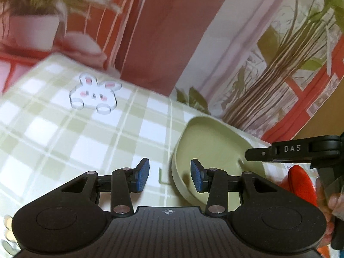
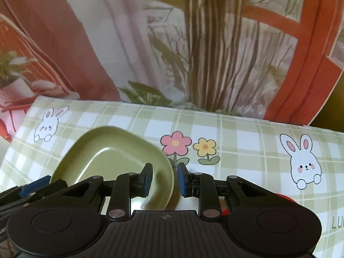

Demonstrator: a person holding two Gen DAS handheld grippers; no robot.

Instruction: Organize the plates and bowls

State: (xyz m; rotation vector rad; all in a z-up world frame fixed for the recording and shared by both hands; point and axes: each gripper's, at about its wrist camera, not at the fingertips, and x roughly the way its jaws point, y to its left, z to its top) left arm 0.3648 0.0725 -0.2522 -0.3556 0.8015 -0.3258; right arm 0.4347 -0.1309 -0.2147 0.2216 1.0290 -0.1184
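A pale green bowl [image 1: 212,150] sits on the green plaid tablecloth [image 1: 86,139]. My left gripper [image 1: 169,175] is open; its right finger is over the bowl's left rim and its left finger is outside. In the right wrist view the same bowl [image 2: 111,150] lies at lower left. My right gripper [image 2: 165,179] is open with the bowl's right rim between its pads. The right gripper also shows at the right of the left wrist view [image 1: 258,153]. A red object [image 1: 301,185] sits partly hidden behind it.
The cloth carries rabbit prints [image 2: 303,161] and flower prints [image 2: 189,148]. Behind the table's far edge hangs a backdrop with curtains, plants and a red frame [image 2: 309,49]. The red object peeks out under my right gripper [image 2: 283,197].
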